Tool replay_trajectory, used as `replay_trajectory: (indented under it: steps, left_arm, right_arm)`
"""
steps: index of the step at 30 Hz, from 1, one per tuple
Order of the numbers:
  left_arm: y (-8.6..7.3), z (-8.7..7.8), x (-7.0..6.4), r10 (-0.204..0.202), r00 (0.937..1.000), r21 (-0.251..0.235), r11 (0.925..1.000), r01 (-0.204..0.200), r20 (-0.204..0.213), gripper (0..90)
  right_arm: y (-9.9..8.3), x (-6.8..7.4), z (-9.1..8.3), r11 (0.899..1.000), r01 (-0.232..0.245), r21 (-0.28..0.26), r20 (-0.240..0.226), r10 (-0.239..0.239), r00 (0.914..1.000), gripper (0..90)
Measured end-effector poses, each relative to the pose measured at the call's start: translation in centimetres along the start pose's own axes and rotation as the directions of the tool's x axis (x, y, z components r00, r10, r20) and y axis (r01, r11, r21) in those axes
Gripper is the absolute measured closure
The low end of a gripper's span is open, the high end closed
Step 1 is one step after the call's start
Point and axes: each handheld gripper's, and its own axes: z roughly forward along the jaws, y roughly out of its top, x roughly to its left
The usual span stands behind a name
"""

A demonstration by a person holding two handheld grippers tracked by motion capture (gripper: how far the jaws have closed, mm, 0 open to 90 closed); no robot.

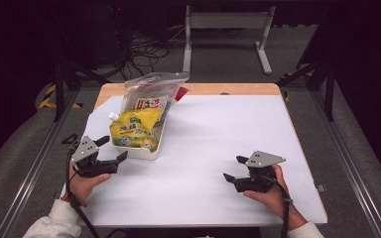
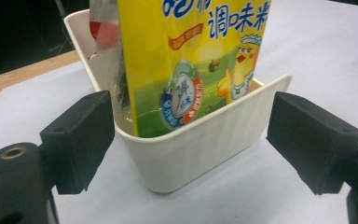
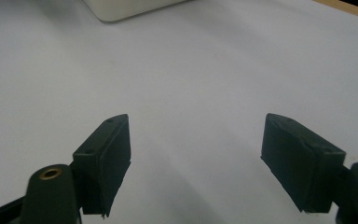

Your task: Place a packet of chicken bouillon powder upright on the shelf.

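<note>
White bench (image 1: 218,163) carries a cream tub (image 2: 200,149) at its left; inside leans a yellow seasoning pouch (image 1: 134,130), soft and slippery, best pinched at its stiff spout. Left gripper (image 1: 110,151), jaws spread, flanks the tub's near wall; right gripper (image 1: 234,168), released, hovers well apart from it.

Both grippers, left gripper (image 1: 113,148) and right gripper (image 1: 232,168), are black with chunky rectangular jaw pads, brass-ringed screw holes and a grey triangular plate on top. Black cables trail back past light grey sleeve cuffs.

White-topped wooden table (image 1: 238,148), grey carpet floor (image 1: 218,64), white metal stand (image 1: 226,22), tangled black cables (image 1: 146,49), dark surroundings
</note>
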Motion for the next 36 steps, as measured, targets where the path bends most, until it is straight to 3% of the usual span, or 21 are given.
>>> replay_trajectory:
  steps: [5,14,26,36]
  left_arm:
    - [0.0,-0.4,-1.0,-0.008,0.9998,-0.002,1.0,0.008,0.016,12.7]
    - [0.1,-0.2,-2.5,0.015,0.9983,0.015,0.9998,-0.016,0.056,11.6]
    - [0.2,-0.2,-4.2,0.042,0.9951,0.02,0.9988,-0.044,0.089,10.2]
    - [-0.1,1.3,-6.8,0.093,0.981,0.066,0.9922,-0.106,0.17,9.8]
  right_arm:
    - [0.0,-0.1,-0.2,1.0,0.019,0.006,0.027,-0.019,0.9994,21.9]
    - [-0.2,-0.2,-0.4,0.999,0.048,0.022,0.067,-0.05,0.9965,18.8]
    - [-0.8,-1.0,-1.3,0.999,0.038,0.028,0.103,-0.04,0.9939,14.5]
    - [-1.6,-1.6,-2.2,0.998,0.05,0.039,0.139,-0.055,0.9888,13.3]
